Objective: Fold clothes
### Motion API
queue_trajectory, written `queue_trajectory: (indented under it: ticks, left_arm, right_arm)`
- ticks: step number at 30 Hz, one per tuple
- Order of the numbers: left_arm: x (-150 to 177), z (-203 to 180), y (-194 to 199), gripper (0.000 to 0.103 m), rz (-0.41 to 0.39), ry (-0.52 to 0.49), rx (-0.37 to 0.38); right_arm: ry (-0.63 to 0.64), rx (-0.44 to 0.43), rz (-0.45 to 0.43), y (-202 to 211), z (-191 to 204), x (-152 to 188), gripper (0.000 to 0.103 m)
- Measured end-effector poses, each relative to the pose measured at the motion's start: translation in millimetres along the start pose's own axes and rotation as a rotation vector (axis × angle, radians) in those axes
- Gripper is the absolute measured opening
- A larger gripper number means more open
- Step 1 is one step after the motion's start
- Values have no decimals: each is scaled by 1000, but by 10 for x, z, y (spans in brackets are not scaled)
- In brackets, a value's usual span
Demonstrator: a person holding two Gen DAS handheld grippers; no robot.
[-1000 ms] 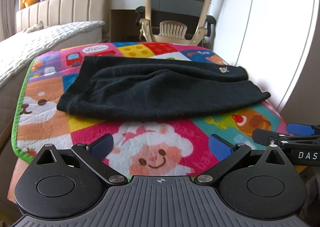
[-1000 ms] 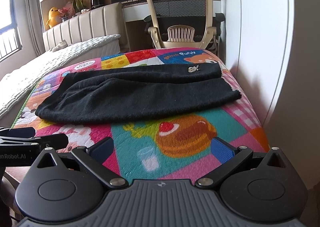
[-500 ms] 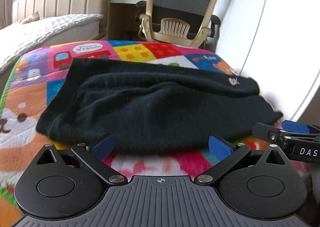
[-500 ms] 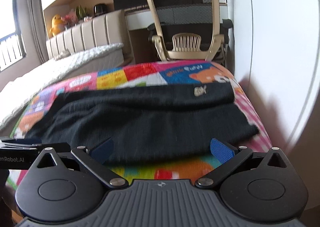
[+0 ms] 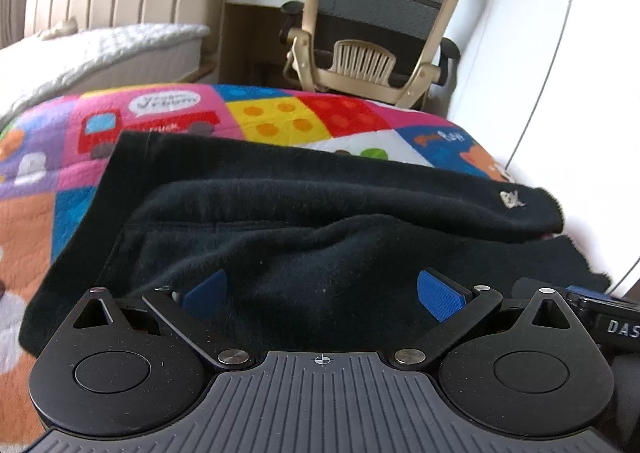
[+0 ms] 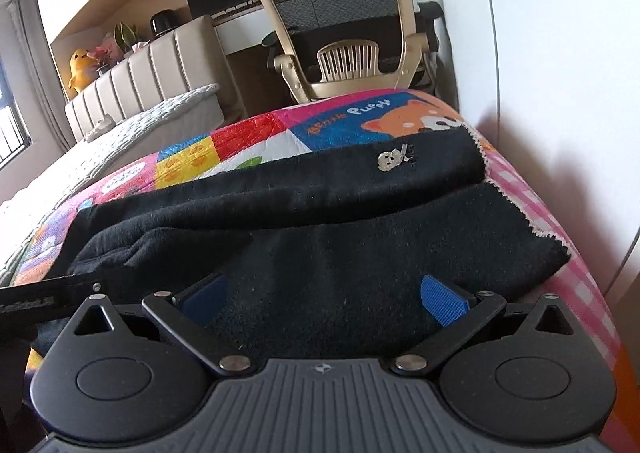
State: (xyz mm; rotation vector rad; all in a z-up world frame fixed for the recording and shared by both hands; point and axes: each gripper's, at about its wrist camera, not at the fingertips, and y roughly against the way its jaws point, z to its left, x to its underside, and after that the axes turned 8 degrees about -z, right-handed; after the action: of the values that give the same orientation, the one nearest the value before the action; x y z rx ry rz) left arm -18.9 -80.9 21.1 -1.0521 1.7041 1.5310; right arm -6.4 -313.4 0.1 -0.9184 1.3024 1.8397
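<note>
While both wrist views are filled by the black garment, it is seen lying folded lengthwise across the colourful cartoon mat, with its long axis running left to right. A small pale embroidered logo is noted on the upper folded layer, toward the right end. A scalloped pale trim is seen along the right edge of the garment in the right wrist view.

Left gripper: jaws are spread wide; the blue pads are held apart over the near edge of the garment. Nothing is pinched between them. Whether the pads touch the cloth cannot be told.

Right gripper: jaws are likewise spread wide, with the blue pads over the near edge of the garment toward its right end. No fabric is clamped.

Part of the right gripper is seen at the right margin of the left wrist view, and a black part of the left gripper at the left margin of the right wrist view; the two are thus placed side by side along the near edge.

Background: a beige mesh office chair is recorded behind the mat, a bed with a white quilted cover to the left, and a white wall panel to the right.
</note>
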Motion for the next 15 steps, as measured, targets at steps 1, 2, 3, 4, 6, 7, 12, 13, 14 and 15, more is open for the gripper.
queue_trajectory:
  ticks: [1, 2, 3, 4, 6, 7, 12, 13, 14, 15]
  left_arm:
    - [8, -30, -16, 103, -14, -22, -7]
    - [14, -58, -34, 103, -27, -42, -12]
    - [20, -91, -56, 103, -41, -63, -15]
    - [27, -118, -79, 103, -55, -80, -15]
    - [52, -185, -126, 103, -73, -127, -26]
    - [60, -212, -149, 103, -62, -141, -35]
    - [124, -306, -217, 103, 7, -174, -67]
    - [138, -318, -207, 103, 5, -169, -78]
    - [153, -330, -192, 103, 1, -168, -88]
    - [166, -346, -176, 103, -4, -170, -98]
  right_arm:
    - [2, 1, 1, 0, -1, -1, 103]
    - [1, 0, 0, 0, -5, 3, 103]
    - [-2, -2, -1, 2, -13, 5, 103]
    - [-3, -2, -3, 6, -16, 5, 103]
    - [-6, -4, -7, 13, -21, 6, 103]
    - [-4, -2, -8, 12, -17, 8, 103]
    - [12, 10, -6, 1, 9, 8, 103]
    - [20, 15, -3, -4, 22, 8, 103]
    - [30, 21, 0, -11, 39, 10, 103]
    - [39, 27, 3, -15, 54, 11, 103]
